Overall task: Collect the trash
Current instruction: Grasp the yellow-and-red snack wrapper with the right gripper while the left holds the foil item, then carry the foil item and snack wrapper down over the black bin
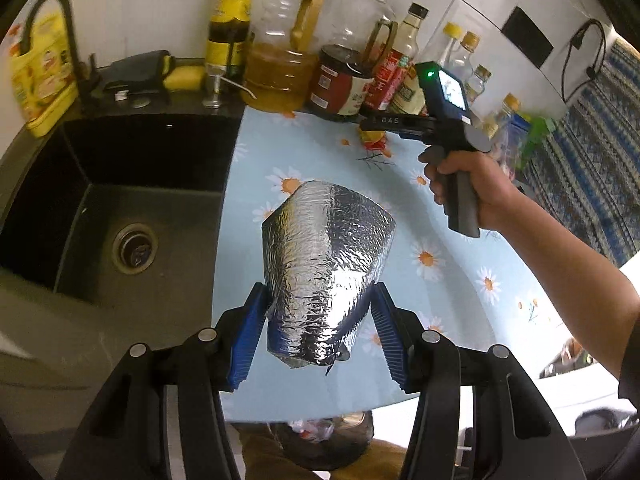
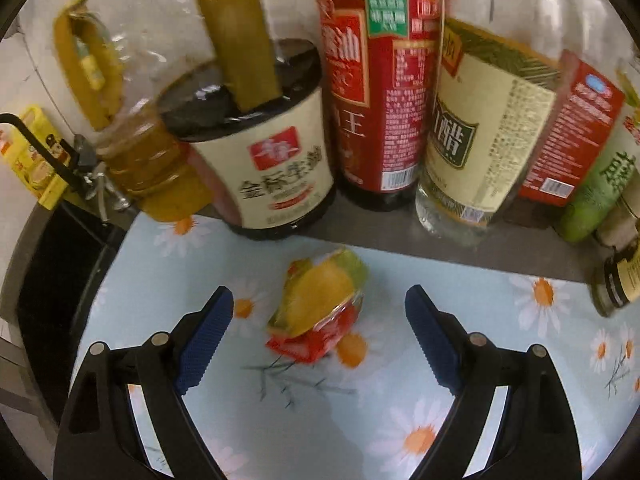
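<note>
Meanwhile left tongs (image 1: 320, 320) clamp a foil bag (image 1: 324, 264); right tongs (image 2: 320, 316) gape around a crumpled wrapper (image 2: 320, 304).

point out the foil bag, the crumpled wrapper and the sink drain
foil bag (image 1: 320, 264), left wrist view, middle of its crinkled silver side
crumpled wrapper (image 2: 320, 304), right wrist view, its yellow top
sink drain (image 1: 134, 249), left wrist view, centre of the metal ring

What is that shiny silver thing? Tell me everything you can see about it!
The silver foil bag is crinkly and shiny, like an insulated pouch, wide at the far end and narrower near the camera. The left gripper holds it between its blue pads, lifted above the daisy-print tablecloth, beside the black sink.
</note>
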